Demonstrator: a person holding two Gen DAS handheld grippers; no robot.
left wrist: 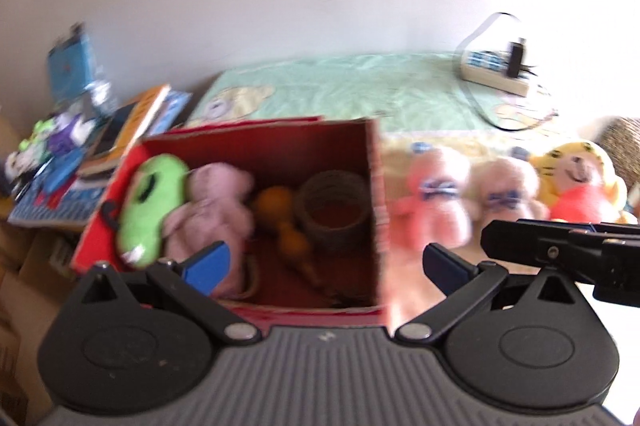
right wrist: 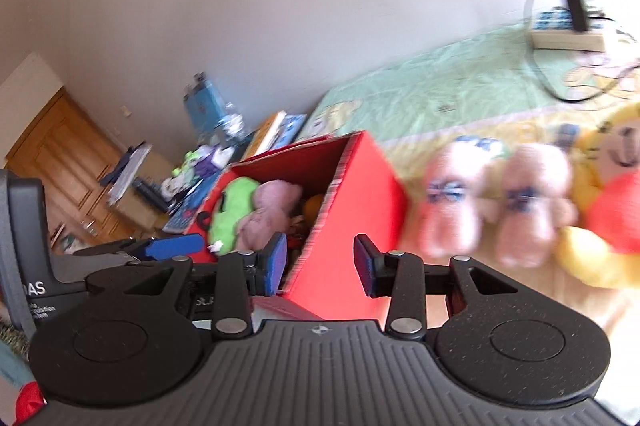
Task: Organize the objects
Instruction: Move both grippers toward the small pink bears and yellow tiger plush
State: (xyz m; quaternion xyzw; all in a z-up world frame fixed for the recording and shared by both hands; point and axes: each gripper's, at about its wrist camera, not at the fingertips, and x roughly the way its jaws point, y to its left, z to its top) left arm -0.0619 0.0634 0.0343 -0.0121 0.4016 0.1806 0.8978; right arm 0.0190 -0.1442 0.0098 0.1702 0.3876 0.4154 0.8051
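Observation:
A red cardboard box [left wrist: 378, 186] stands on the bed and holds a green plush [left wrist: 150, 202], a pink plush [left wrist: 218, 206], an orange toy [left wrist: 280, 214] and a coiled ring [left wrist: 334, 210]. The box also shows in the right wrist view [right wrist: 360, 206]. To its right sit two pink plush bears [left wrist: 434, 198] [left wrist: 502, 198] and a yellow tiger plush [left wrist: 576, 182]. My left gripper [left wrist: 326, 266] is open and empty over the box's near edge. My right gripper [right wrist: 320, 266] is open and empty at the box's near right corner, left of the bears [right wrist: 452, 206].
A power strip [left wrist: 494, 70] with a plugged adapter and cables lies at the back right of the green bedcover [left wrist: 360, 86]. Books and clutter [left wrist: 80, 154] pile up left of the box. A wooden cabinet [right wrist: 60, 166] stands at far left.

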